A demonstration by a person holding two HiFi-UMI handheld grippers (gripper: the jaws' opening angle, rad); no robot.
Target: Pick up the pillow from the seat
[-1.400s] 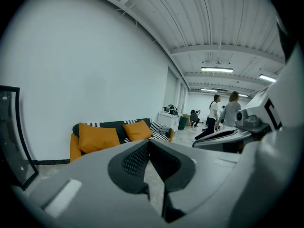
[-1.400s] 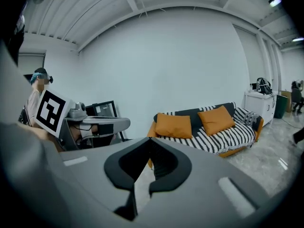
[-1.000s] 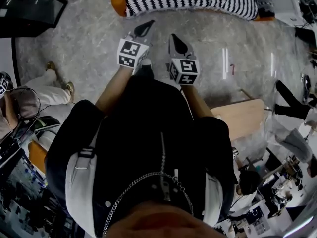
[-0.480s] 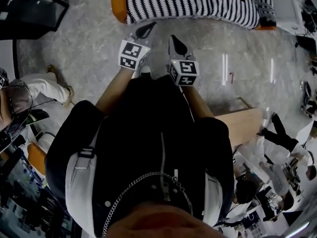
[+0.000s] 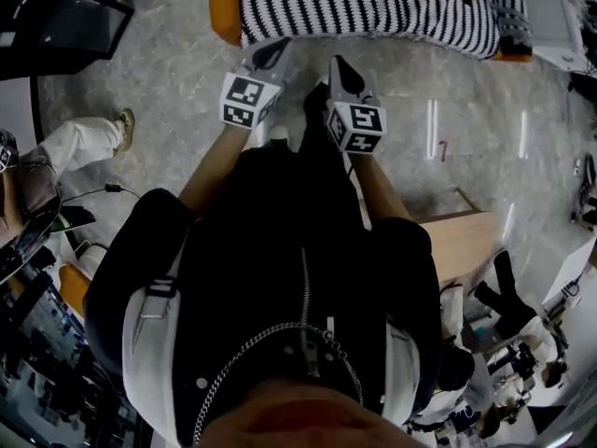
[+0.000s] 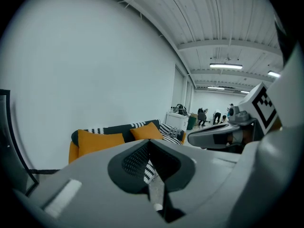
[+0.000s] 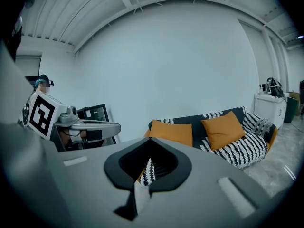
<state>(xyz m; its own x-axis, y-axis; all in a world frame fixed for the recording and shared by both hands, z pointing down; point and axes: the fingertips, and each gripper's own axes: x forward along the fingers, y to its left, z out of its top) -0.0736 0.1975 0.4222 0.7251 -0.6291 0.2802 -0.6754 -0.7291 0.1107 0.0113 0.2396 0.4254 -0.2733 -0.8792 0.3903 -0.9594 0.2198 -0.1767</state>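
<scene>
Seat: sofa (image 5: 222,7), orange-framed, draped in a black-and-white striped cover (image 5: 373,7), set against a white wall.
Contents of seat: two orange pillows (image 7: 173,133), side by side, leaning on the dark backrest.
Pillow appearance: plain orange, squarish, plump; one sits level, the other is tipped on a corner.
Left claw (image 5: 272,54): jaws closed together, gripping nothing, pointing toward the sofa.
Right claw (image 5: 338,71): jaws closed together, gripping nothing, beside the left claw.
</scene>
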